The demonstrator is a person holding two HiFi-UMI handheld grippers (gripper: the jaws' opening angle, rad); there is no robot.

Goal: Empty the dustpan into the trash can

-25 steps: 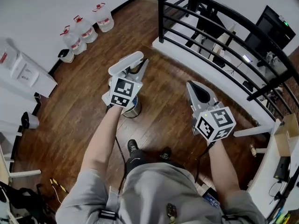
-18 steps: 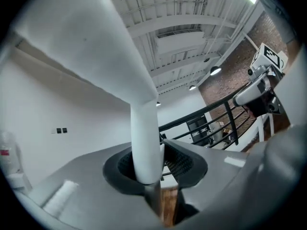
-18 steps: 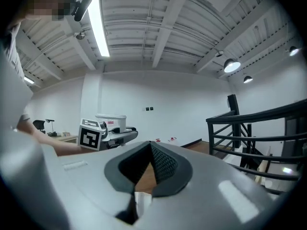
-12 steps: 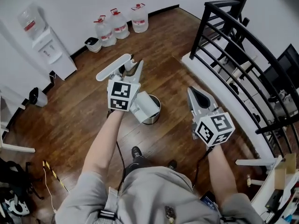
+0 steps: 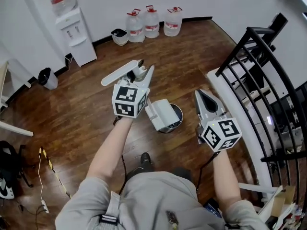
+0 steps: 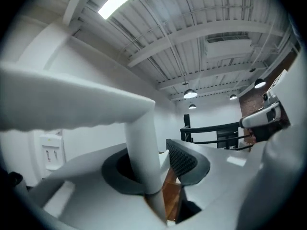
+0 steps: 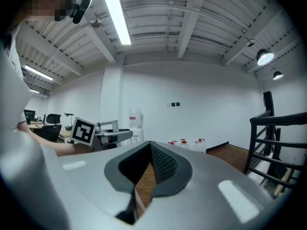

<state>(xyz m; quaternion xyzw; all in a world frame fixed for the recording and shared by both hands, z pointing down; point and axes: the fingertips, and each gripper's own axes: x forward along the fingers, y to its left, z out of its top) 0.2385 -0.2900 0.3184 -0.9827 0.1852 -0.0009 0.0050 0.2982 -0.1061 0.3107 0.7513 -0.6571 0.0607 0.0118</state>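
Observation:
My left gripper (image 5: pixel 144 74) holds the white dustpan (image 5: pixel 162 114) by its long handle (image 5: pixel 122 73). In the left gripper view the handle stem (image 6: pixel 142 150) stands between the jaws of the left gripper (image 6: pixel 158 164), which are opening. The stem lies against the left pad and close to the right one. The pan hangs tilted over the round metal trash can (image 5: pixel 176 120) on the wood floor and hides most of its mouth. To the right of the can my right gripper (image 5: pixel 200 96) is level and shut, with nothing in it (image 7: pixel 141 176).
Three water jugs (image 5: pixel 151 22) and a small bin (image 5: pixel 119 36) line the far wall, with a water dispenser (image 5: pixel 72 28) to their left. A black railing (image 5: pixel 259 56) and white ledge (image 5: pixel 225 104) run along the right. A cable (image 5: pixel 48 169) lies at the left.
The person has walked and turned toward the wall with the jugs, both grippers moving along. The pan has come out from under the left gripper and now hangs over the can.

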